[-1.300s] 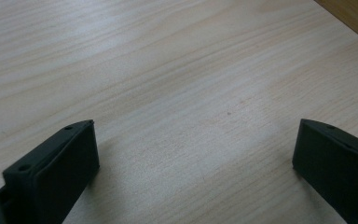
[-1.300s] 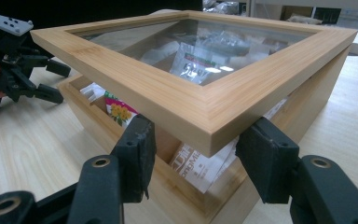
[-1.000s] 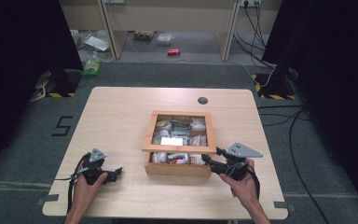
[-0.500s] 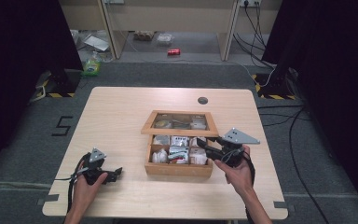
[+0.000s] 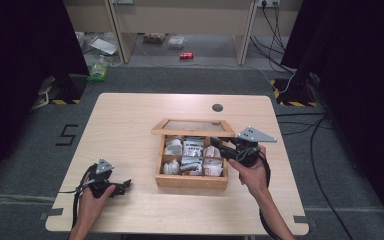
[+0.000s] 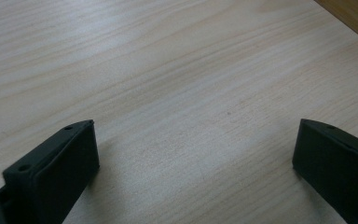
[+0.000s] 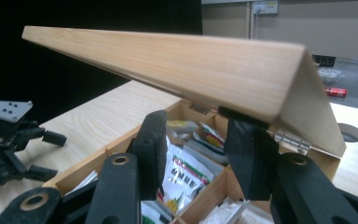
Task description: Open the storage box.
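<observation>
Wooden hinged lid (image 5: 193, 127) of the compartmented tea box (image 5: 191, 180) stands half-raised on the right claw (image 7: 193, 135), apparently ungripped, while the left claw (image 6: 193, 154) rests released on the table (image 5: 130, 125), so opening looks unfinished.

The lid (image 5: 193, 127) now stands higher, raised off the box (image 5: 192, 179), with the right gripper (image 5: 219, 144) under its edge.

A box (image 5: 191, 180) sits in the middle of the table (image 5: 130, 125). Small packets (image 5: 194, 148) lie inside it. Its lid (image 5: 192, 127) is tipped up at the back. A round hole (image 5: 217, 107) is behind the box.
</observation>
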